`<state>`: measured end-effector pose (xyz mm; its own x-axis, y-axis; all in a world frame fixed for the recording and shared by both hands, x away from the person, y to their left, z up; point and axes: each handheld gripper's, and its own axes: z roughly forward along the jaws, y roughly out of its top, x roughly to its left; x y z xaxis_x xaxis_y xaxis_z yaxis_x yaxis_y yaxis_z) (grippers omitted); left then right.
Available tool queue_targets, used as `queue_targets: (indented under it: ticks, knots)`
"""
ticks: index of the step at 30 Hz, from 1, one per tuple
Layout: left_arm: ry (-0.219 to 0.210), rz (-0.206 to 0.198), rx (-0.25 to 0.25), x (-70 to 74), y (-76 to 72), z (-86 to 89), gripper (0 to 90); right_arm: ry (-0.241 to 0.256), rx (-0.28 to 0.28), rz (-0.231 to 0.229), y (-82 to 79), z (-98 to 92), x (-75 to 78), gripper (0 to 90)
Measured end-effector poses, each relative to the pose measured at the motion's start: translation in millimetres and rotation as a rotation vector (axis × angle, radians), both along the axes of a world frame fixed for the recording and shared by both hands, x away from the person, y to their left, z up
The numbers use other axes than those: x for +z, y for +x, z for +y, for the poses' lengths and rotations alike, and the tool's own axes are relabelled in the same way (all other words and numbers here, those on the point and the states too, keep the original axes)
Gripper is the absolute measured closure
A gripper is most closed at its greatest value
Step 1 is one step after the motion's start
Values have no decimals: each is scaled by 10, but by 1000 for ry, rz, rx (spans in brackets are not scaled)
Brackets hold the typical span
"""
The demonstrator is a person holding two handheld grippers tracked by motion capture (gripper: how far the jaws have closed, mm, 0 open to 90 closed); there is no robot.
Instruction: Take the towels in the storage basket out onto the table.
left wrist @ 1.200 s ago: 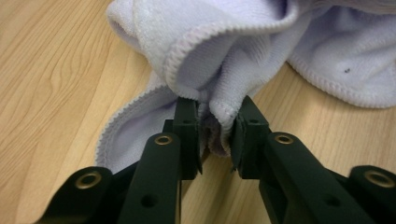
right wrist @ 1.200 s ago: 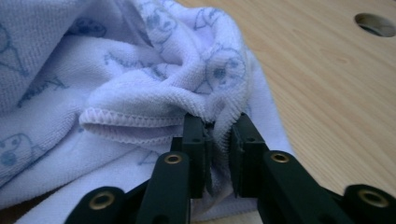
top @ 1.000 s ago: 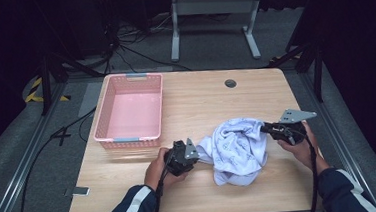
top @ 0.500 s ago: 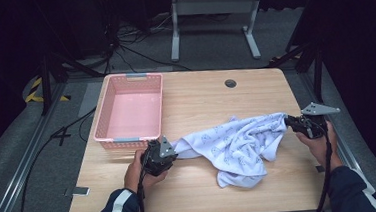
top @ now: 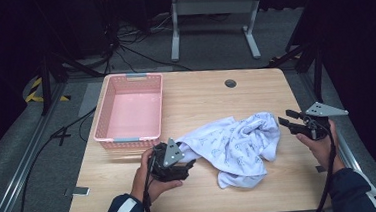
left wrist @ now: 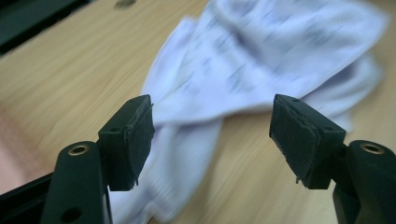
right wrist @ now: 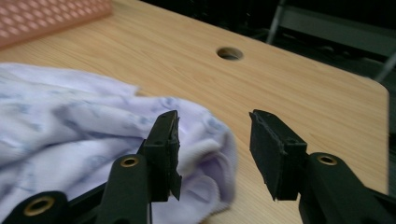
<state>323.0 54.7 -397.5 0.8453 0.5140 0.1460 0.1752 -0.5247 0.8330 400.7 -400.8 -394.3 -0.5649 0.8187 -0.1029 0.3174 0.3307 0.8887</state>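
Your left gripper [left wrist: 212, 135] and right gripper [right wrist: 215, 149] both have their jaws spread apart, gripping nothing. The white cloth [top: 236, 145] lies crumpled on the table [top: 210, 99], just right of the pink basket [top: 128, 110], between your grippers.

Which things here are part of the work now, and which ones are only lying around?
In the job:
- cloth, spread on the table
- left gripper, open beside the cloth
- right gripper, open at the cloth's other end

Lying about:
- pink basket
- small flat thing at the table's edge
- cables on the floor
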Motion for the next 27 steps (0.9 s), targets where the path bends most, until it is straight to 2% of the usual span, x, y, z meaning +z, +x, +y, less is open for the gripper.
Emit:
queue_targets:
  ticks: [1, 2, 4, 5, 6, 7, 9, 10, 11, 12, 13, 14, 15, 16, 17, 18, 19, 20, 21, 22, 23, 24, 25, 27]
  knots:
    - [-6, 0, -50, 18, -39, -109, 308, 0, 30, 1, -21, 45, 9, 524]
    - [-12, 0, -76, 13, -59, -183, 302, -4, 73, 16, -27, 98, 3, 516]
    - [-5, 16, -149, -28, -96, -399, 302, -33, 105, 33, -29, 185, -24, 502]
    - [-7, 38, -187, -65, -111, -515, 302, -52, 124, 43, -24, 234, -46, 490]
    - [0, 53, -217, -109, -124, -639, 301, -67, 146, 57, -20, 282, -70, 477]
    - [35, 53, -252, -145, -134, -754, 299, -83, 167, 70, -18, 325, -92, 472]
    - [57, 63, -323, -242, -166, -1003, 299, -114, 191, 77, -11, 402, -139, 470]
    - [57, 73, -346, -282, -180, -1109, 298, -122, 199, 84, -4, 435, -166, 470]
    - [57, 73, -346, -282, -180, -1109, 291, -122, 199, 84, -4, 435, -166, 470]
    - [68, 69, -372, -315, -172, -1202, 291, -136, 215, 95, -2, 466, -187, 470]
    - [73, 79, -378, -348, -173, -1270, 290, -144, 232, 101, -1, 493, -209, 480]
    - [109, 70, -386, -385, -167, -1336, 293, -147, 251, 117, -1, 511, -228, 499]
    - [166, 30, -378, -427, -161, -1391, 297, -170, 270, 136, 6, 530, -254, 507]
    - [208, 8, -366, -475, -124, -1426, 308, -201, 277, 153, 11, 552, -285, 510]
    - [198, 87, -351, -562, -27, -1425, 419, -223, 288, 175, 23, 570, -338, 519]
    - [198, 87, -351, -562, -27, -1425, 462, -223, 288, 175, 23, 570, -338, 519]
    - [194, 112, -356, -615, 41, -1393, 462, -225, 295, 190, 31, 575, -362, 520]
    - [196, 116, -359, -633, 73, -1370, 524, -234, 300, 208, 35, 582, -385, 518]
    - [186, 137, -360, -647, 117, -1336, 583, -236, 300, 214, 38, 583, -397, 520]
    - [172, 160, -352, -646, 152, -1299, 598, -236, 304, 226, 45, 583, -410, 523]
    - [171, 162, -344, -646, 178, -1265, 643, -238, 304, 234, 49, 582, -423, 523]
    - [192, 155, -345, -631, 202, -1226, 738, -245, 300, 247, 63, 576, -441, 529]
    - [191, 147, -345, -630, 220, -1199, 738, -245, 300, 247, 63, 576, -441, 529]
    - [239, 109, -335, -599, 257, -1090, 785, -253, 296, 258, 63, 572, -448, 547]
